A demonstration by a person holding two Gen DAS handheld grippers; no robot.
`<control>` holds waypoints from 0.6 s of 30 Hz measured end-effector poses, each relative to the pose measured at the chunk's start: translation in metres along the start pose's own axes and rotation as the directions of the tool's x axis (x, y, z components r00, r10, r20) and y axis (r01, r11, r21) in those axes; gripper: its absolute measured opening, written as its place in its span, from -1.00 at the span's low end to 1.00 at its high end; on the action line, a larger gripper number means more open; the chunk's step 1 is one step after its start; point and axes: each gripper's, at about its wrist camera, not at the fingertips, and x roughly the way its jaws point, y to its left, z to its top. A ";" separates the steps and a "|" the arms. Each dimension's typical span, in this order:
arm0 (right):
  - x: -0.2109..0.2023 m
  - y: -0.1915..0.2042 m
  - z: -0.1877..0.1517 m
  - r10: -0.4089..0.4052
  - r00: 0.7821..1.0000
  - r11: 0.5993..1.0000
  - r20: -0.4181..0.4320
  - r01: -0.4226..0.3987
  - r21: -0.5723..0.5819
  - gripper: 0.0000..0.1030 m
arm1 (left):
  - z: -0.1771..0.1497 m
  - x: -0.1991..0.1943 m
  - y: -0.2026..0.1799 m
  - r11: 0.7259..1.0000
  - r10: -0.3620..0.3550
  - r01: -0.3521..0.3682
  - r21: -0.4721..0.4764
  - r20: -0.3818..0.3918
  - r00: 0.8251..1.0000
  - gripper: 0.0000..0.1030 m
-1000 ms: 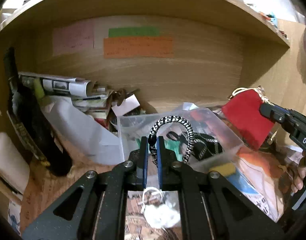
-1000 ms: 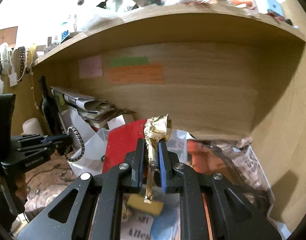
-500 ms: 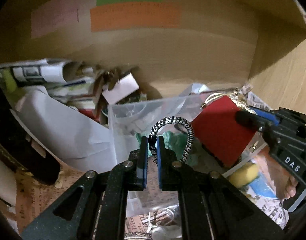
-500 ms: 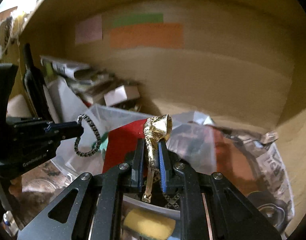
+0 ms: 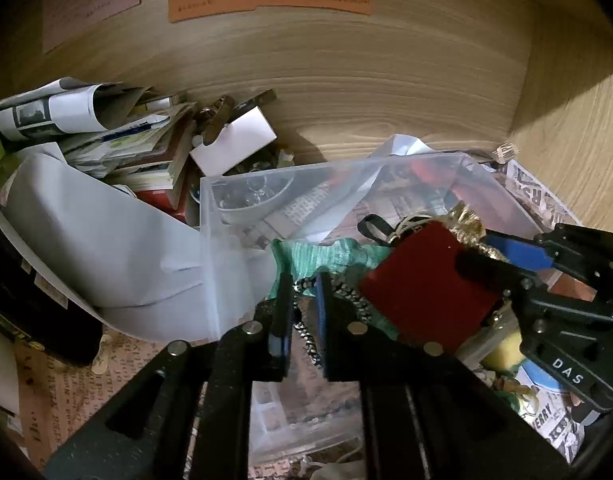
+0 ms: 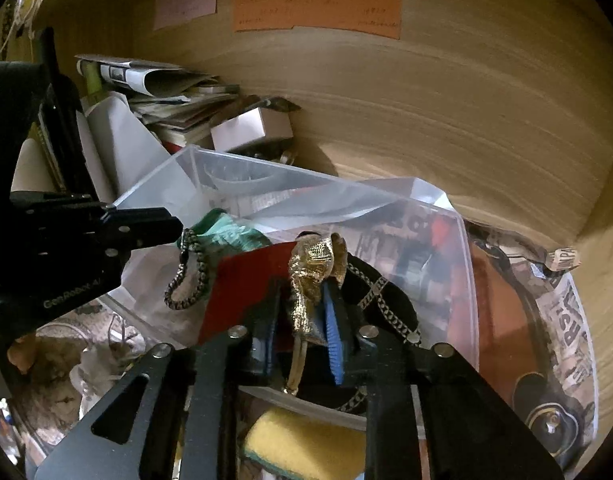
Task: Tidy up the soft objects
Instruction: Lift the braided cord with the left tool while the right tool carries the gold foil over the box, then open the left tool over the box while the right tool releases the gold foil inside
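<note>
A clear plastic bin point(image 5: 346, 176) stands on the shelf; it also shows in the right wrist view point(image 6: 290, 188). My left gripper point(image 5: 304, 284) has its jaws slightly apart around a black-and-white braided cord loop point(image 5: 306, 336), which hangs over the bin's near side point(image 6: 186, 276). My right gripper point(image 6: 302, 304) has opened a little around the gold top point(image 6: 316, 264) of a red pouch point(image 6: 246, 288), low over the bin point(image 5: 426, 292). A green cloth point(image 5: 326, 256) and a black chain bag point(image 6: 382, 300) lie inside.
Rolled papers and books point(image 5: 106, 132) pile at the left with a white sheet point(image 5: 106, 240). A dark bottle point(image 5: 22, 300) stands far left. A yellow sponge point(image 6: 306, 444) lies before the bin. Newspaper point(image 6: 566, 320) lines the right. The wooden back wall point(image 5: 346, 80) is close.
Both grippers moved forward and down over the bin. The jaws of both have parted slightly. The cord loop has dropped from upright between the left fingers to hanging low.
</note>
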 end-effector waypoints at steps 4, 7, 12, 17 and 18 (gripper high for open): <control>-0.005 -0.001 0.001 0.003 1.000 1.000 0.002 -0.003 0.001 -0.50 | 0.001 -0.003 0.002 1.000 -0.012 0.012 -0.006 0.013 1.000 -0.59; -0.016 -0.002 0.001 0.003 1.000 1.000 0.024 -0.003 0.007 -0.22 | 0.000 -0.015 0.001 1.000 -0.018 0.019 -0.007 0.039 0.999 -0.43; -0.041 -0.005 0.002 -0.008 0.996 1.000 0.085 0.006 0.017 -0.04 | -0.001 -0.041 -0.001 1.000 -0.019 0.019 -0.001 0.105 0.994 -0.10; -0.071 -0.009 0.001 -0.011 0.989 1.000 0.147 0.007 0.029 0.03 | -0.004 -0.066 -0.002 1.000 -0.025 0.024 0.006 0.159 0.987 0.14; -0.073 -0.008 0.000 -0.011 0.988 1.000 0.153 0.006 0.030 0.04 | -0.006 -0.069 -0.002 1.000 -0.028 0.027 0.007 0.162 0.986 0.17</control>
